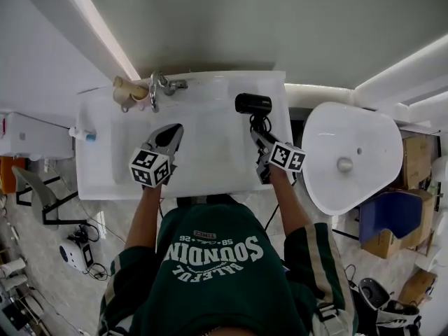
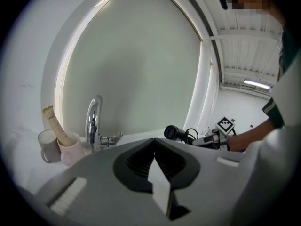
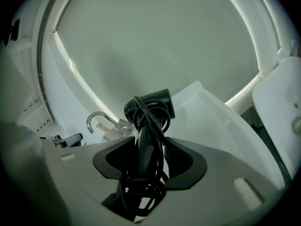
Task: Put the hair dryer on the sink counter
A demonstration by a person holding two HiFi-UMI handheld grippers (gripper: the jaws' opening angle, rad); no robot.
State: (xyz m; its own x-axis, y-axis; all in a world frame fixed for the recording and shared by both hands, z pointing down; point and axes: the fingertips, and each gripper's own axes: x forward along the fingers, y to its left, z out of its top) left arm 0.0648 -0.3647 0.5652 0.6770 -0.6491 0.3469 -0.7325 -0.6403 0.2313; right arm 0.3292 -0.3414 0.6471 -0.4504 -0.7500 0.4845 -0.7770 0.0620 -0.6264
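Observation:
The black hair dryer (image 1: 253, 104) is at the back right of the white sink counter (image 1: 210, 163), its cord wound round its handle. My right gripper (image 1: 261, 141) is shut on that handle. In the right gripper view the hair dryer (image 3: 149, 108) stands up between the jaws of the right gripper (image 3: 149, 150), head towards the wall. I cannot tell whether it touches the counter. My left gripper (image 1: 172, 134) hovers over the middle left of the counter, shut and holding nothing. From the left gripper (image 2: 154, 147) view the hair dryer (image 2: 173, 133) shows far right.
A chrome faucet (image 1: 159, 86) and two cups (image 1: 129, 93) stand at the counter's back left. A small tube (image 1: 82, 134) lies at its left edge. A white toilet (image 1: 350, 156) is close on the right, with cardboard boxes (image 1: 413, 159) beyond. A chair (image 1: 38, 194) stands at left.

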